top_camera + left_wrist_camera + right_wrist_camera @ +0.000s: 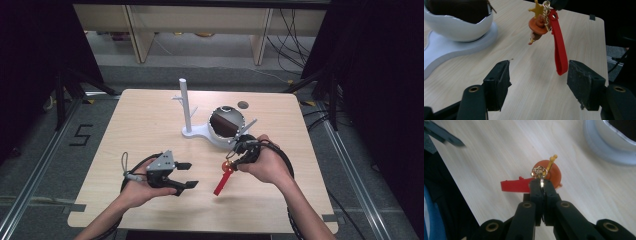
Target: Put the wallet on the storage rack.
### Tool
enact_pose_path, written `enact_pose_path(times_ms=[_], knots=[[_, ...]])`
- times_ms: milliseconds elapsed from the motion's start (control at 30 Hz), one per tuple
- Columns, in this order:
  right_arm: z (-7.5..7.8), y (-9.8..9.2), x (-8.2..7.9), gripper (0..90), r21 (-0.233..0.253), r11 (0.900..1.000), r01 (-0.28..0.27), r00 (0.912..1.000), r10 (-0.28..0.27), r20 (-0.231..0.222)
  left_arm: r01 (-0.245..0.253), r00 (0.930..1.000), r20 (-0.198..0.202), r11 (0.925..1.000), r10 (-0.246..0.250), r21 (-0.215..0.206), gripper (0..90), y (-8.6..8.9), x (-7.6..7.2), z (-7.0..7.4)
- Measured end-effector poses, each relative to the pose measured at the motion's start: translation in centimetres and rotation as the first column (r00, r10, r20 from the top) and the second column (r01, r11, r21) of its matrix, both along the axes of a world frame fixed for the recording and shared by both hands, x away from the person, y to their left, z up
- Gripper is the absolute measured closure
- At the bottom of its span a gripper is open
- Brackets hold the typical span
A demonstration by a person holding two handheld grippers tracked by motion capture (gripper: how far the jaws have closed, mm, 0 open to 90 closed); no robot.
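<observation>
While right claw [541, 185] pinches keychain [541, 173], table [150, 120] lies open.

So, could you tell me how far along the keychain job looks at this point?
Done: the right gripper is shut on the keychain by its gold ring and holds it above the table, red strap hanging. In hand: the left gripper waits open, with the strap's end between its jaws. Left, probably: hanging the keychain on the white peg stand, whose pegs look bare.
</observation>
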State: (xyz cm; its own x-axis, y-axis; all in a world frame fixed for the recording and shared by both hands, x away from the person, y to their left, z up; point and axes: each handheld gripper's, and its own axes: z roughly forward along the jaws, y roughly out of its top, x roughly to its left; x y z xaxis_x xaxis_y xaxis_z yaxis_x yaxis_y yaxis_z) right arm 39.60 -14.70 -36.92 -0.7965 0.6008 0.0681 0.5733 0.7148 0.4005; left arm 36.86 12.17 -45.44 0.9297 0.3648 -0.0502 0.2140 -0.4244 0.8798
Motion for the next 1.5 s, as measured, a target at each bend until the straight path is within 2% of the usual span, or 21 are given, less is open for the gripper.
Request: enact_pose_path(times_ms=[67,167,233,300,367,400,467,533,567,633,933,967,1000,1067,1100,1267,1467,1500], knots=[[0.7,0.5,-0.1,89.6,0.024,1.000,-0.013,0.9999,0.013,0.008,0.007,0.9998,0.018,0.9998,-0.008,0.020,34.7,-0.7,0.7,-0.2],[1.4,1.0,-0.3,89.5,0.037,0.998,-0.049,0.9987,0.049,0.014,0.007,0.9990,0.044,0.9988,-0.009,0.048,34.6,-1.4,1.5,-0.7],[1.8,1.4,-0.5,89.6,0.036,0.998,-0.048,0.9988,0.048,0.013,0.020,0.9985,0.050,0.9982,-0.023,0.056,34.0,-1.7,1.7,-0.7],[1.9,1.5,-0.5,89.6,0.039,0.997,-0.069,0.9973,0.068,0.025,0.042,0.9975,0.056,0.9982,-0.044,0.043,33.8,-2.1,1.5,-0.8],[2.0,1.8,-0.6,89.5,0.042,0.997,-0.065,0.9978,0.065,0.018,0.061,0.9951,0.076,0.9971,-0.064,0.046,33.9,-2.4,1.4,-0.9],[2.0,1.9,-0.5,89.5,0.046,0.996,-0.081,0.9966,0.080,0.020,0.064,0.9941,0.084,0.9966,-0.068,0.053,34.1,-2.6,1.4,-0.9],[2.0,2.1,-0.7,89.6,0.043,0.997,-0.071,0.9974,0.071,0.012,0.067,0.9933,0.091,0.9970,-0.071,0.039,34.8,-2.9,1.4,-1.0],[2.1,2.2,-0.6,89.6,0.043,0.995,-0.088,0.9960,0.087,0.021,0.072,0.9916,0.104,0.9962,-0.077,0.049,35.3,-3.1,1.6,-0.9],[2.1,2.2,-0.6,89.5,0.041,0.996,-0.080,0.9967,0.079,0.019,0.067,0.9921,0.104,0.9969,-0.071,0.040,35.4,-3.2,1.6,-0.9],[2.1,2.3,-0.7,89.6,0.043,0.996,-0.077,0.9970,0.077,0.011,0.074,0.9889,0.125,0.9959,-0.080,0.053,36.0,-3.4,1.8,-0.9],[2.0,2.4,-0.6,89.5,0.051,0.995,-0.089,0.9960,0.088,0.009,0.079,0.9830,0.160,0.9946,-0.089,0.067,39.2,-4.2,2.1,-1.4],[2.0,2.4,-0.6,89.6,0.053,0.994,-0.092,0.9957,0.092,0.006,0.083,0.9807,0.170,0.9932,-0.096,0.082,39.6,-4.2,2.2,-1.4],[2.0,2.5,-0.7,89.5,0.058,0.995,-0.083,0.9965,0.083,-0.002,0.082,0.9816,0.168,0.9947,-0.091,0.062,40.3,-4.3,2.1,-1.5],[2.0,2.5,-0.5,89.5,0.055,0.994,-0.099,0.9951,0.098,0.011,0.090,0.9793,0.176,0.9939,-0.100,0.064,44.5,-4.3,2.1,-1.5],[1.9,2.5,-0.5,89.5,0.053,0.994,-0.100,0.9949,0.100,0.015,0.090,0.9804,0.171,0.9948,-0.097,0.049,47.1,-4.3,2.1,-1.6],[2.0,2.6,-0.5,89.5,0.063,0.993,-0.102,0.9948,0.102,0.009,0.111,0.9772,0.178,0.9932,-0.115,0.036,63.9,-4.3,2.0,-1.6],[2.0,2.5,-0.5,89.5,0.072,0.992,-0.100,0.9950,0.100,0.012,0.124,0.9744,0.186,0.9920,-0.126,0.023,67.3,-4.2,2.1,-1.7],[2.0,2.5,-0.5,89.5,0.073,0.992,-0.103,0.9947,0.103,0.011,0.116,0.9734,0.194,0.9923,-0.123,0.043,67.5,-4.0,2.1,-1.6]])
